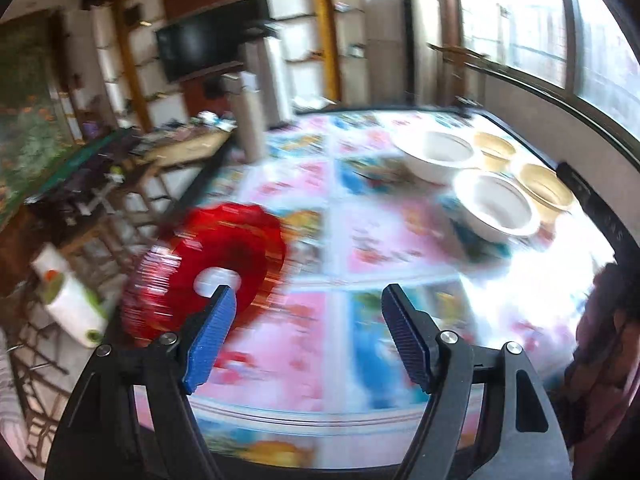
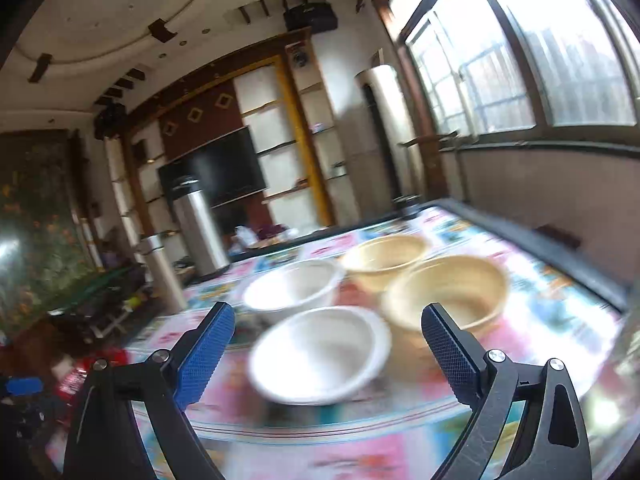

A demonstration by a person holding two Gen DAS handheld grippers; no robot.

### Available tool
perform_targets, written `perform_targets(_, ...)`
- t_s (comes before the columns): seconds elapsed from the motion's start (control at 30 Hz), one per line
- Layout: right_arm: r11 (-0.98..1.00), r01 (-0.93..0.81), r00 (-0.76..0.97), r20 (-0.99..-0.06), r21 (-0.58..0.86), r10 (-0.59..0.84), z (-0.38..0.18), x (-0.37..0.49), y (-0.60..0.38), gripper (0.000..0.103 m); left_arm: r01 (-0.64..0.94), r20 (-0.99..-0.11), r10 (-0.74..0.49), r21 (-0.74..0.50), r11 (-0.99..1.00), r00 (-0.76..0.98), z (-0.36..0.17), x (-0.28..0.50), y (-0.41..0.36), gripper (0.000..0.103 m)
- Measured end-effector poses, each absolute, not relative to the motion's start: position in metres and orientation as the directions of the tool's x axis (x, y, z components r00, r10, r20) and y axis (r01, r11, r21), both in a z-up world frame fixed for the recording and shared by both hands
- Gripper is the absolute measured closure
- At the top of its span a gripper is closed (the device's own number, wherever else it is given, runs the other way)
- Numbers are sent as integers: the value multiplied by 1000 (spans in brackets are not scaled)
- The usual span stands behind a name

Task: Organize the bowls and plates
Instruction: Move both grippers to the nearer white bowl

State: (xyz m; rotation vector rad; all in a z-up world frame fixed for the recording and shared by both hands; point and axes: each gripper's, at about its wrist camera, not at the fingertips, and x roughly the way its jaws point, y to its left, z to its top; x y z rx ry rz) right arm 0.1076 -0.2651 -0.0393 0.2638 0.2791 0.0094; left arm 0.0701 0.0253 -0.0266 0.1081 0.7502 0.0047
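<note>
Two white bowls and two tan bowls stand grouped on a colourful patterned table (image 1: 320, 240). In the left wrist view the near white bowl (image 1: 496, 208) and far white bowl (image 1: 440, 154) sit at the right, with tan bowls (image 1: 544, 188) (image 1: 494, 148) behind them. A red ridged plate (image 1: 208, 268), blurred, lies at the table's left edge just ahead of my left gripper (image 1: 308, 300), which is open and empty. My right gripper (image 2: 328, 316) is open, hovering just before the near white bowl (image 2: 320, 354). The far white bowl (image 2: 294, 286) and tan bowls (image 2: 446, 292) (image 2: 386, 256) lie beyond.
A steel flask (image 1: 250, 120) stands at the table's far left, also seen as a flask (image 2: 164, 272) beside a larger steel canister (image 2: 200, 232). A cluttered side table (image 1: 120, 168) and a white bottle (image 1: 72, 304) lie left. A person's sleeve (image 1: 604, 340) is at right.
</note>
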Motion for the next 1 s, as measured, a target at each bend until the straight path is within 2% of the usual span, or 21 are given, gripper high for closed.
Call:
perform_targets(0.2,943,78,951,-308,322,27,-42,111,-307,3,178,-701,-80,68,982,709,-62,67,-29,27)
perform_targets(0.3,954,50,949,-312,295,47,-41,112,-298,3,240,-705,-125,66,968,699,-65,67,-51,27)
perform_targets(0.4,962,-8,945,-311,272,96,-39,113,-284,3,284,-701,-166,54,957,693,-53,78,-66,27)
perform_targets(0.57,955,22,946,-314,296,76,-40,116,-287,3,296,-678,-207,16,955,705,-18,128,-83,27)
perform_targets(0.67,944,77,946,-322,322,32,-43,124,-297,3,236,-662,-164,20,971,732,1,174,-89,27)
perform_targets(0.83,930,163,941,-335,330,-46,-48,128,-306,3,181,-713,-165,-55,982,682,0,243,-95,27)
perform_targets(0.93,951,165,950,-303,260,-82,-47,127,-294,3,184,-795,-173,-78,980,582,-27,259,-94,27)
perform_targets(1.0,964,149,947,-312,218,-75,-49,131,-286,3,249,-819,-254,-141,958,514,-35,256,-87,27)
